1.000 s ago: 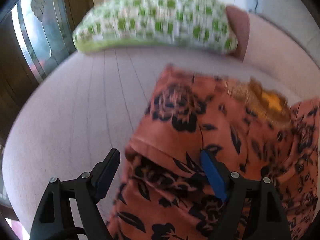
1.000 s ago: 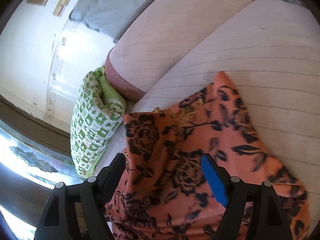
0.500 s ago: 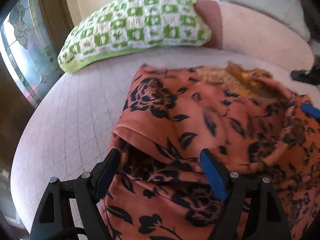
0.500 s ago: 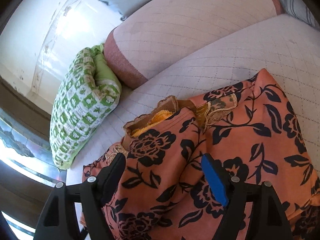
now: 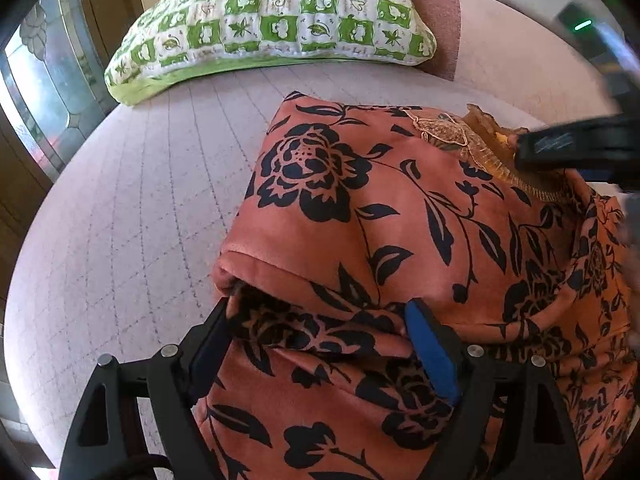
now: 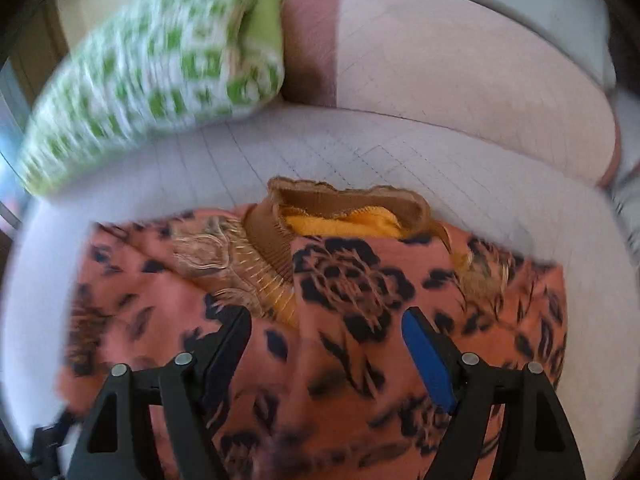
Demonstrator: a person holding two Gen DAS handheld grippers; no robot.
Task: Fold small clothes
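Note:
An orange garment (image 5: 360,200) with a black flower print lies rumpled on a pale quilted seat (image 5: 140,200). My left gripper (image 5: 320,332) hovers low over a folded sleeve hem. Its jaws are opening, with the hem fabric lying loose between the fingers. In the right wrist view the same garment (image 6: 352,280) shows its brown ribbed collar with yellow lining (image 6: 340,216). My right gripper (image 6: 324,332) stands open just short of that collar, above the cloth. The right gripper's dark frame (image 5: 568,148) shows over the collar in the left wrist view.
A green-and-white checked pillow (image 5: 272,12) leans at the back of the seat, also blurred in the right wrist view (image 6: 152,80). A pink back cushion (image 6: 440,60) rises behind the garment. A glass door (image 5: 36,80) stands off the seat's left edge.
My right gripper has swept across the garment and rolled, now facing the collar, and its frame has entered the left wrist view. The left gripper has stayed over the sleeve hem.

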